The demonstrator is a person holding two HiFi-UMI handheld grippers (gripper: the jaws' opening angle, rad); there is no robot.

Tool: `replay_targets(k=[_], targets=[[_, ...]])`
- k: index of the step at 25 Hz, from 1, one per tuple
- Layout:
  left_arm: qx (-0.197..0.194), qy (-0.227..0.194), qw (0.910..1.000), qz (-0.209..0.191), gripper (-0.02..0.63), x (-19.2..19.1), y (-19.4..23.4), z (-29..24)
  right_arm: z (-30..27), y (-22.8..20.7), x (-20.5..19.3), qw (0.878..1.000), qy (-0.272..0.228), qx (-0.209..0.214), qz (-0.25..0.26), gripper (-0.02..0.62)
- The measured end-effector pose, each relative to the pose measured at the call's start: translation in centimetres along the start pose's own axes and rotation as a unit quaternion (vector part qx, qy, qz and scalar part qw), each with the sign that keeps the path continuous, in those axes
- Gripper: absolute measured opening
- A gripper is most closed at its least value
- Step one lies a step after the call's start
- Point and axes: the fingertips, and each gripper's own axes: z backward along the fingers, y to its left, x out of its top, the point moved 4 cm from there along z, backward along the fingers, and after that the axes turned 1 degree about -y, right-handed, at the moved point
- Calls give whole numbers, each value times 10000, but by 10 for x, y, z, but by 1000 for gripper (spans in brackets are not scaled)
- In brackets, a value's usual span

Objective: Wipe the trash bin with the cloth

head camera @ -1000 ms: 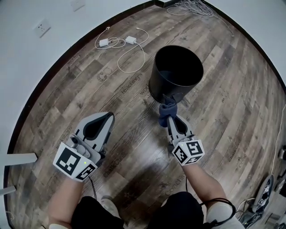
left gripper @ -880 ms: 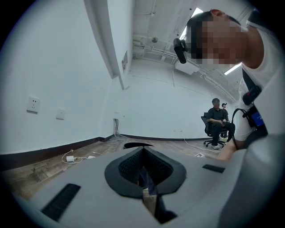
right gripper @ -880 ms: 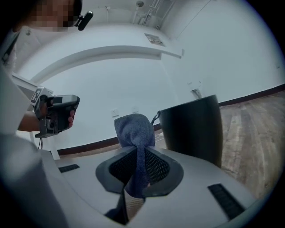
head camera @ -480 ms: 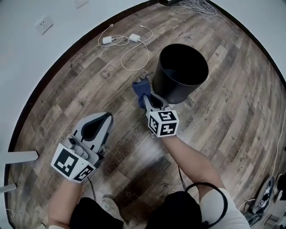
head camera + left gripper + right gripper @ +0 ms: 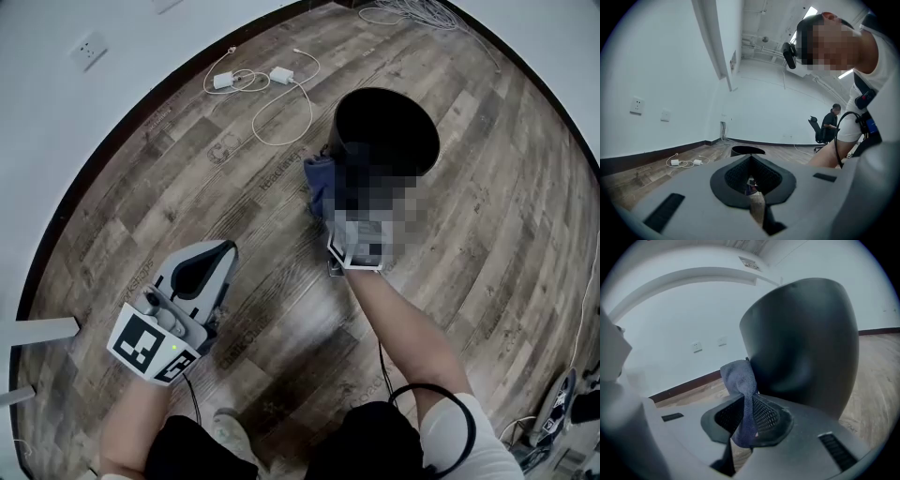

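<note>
A black round trash bin [image 5: 386,112] stands upright on the wood floor, seen also in the left gripper view as the bin [image 5: 747,150] and close up as the bin [image 5: 806,343]. My right gripper [image 5: 330,208] is shut on a blue cloth [image 5: 318,182], which lies against the bin's outer left wall. The bunched cloth [image 5: 740,380] rises from between the jaws of the right gripper [image 5: 747,420] and touches the bin's side. A mosaic patch hides part of this gripper in the head view. My left gripper [image 5: 211,258] hangs low at the left, shut and holding nothing, well apart from the bin; its left gripper view shows the jaws of the gripper [image 5: 752,187] together.
White chargers with looped cables [image 5: 253,82] lie on the floor behind the bin, near the white wall with a socket [image 5: 91,52]. A bundle of cables [image 5: 412,11] lies at the far wall. A seated person [image 5: 829,124] is far off.
My right gripper carried the cloth from the bin's near side round to its left, then up against the left wall. The left gripper stayed nearly still.
</note>
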Motion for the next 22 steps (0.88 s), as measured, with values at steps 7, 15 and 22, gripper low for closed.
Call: replay_targets(k=[7, 15, 22], targets=[[-76, -20, 9999, 83, 11, -3, -3, -9, 49, -31, -17, 9999, 12, 85, -143, 44], [-150, 48, 9999, 62, 11, -8, -12, -19, 97, -95, -34, 9972, 28, -435, -612, 44], [-140, 186, 9997, -23, 11, -12, -16, -19, 107, -170, -11, 9898, -265, -1191, -740, 44]])
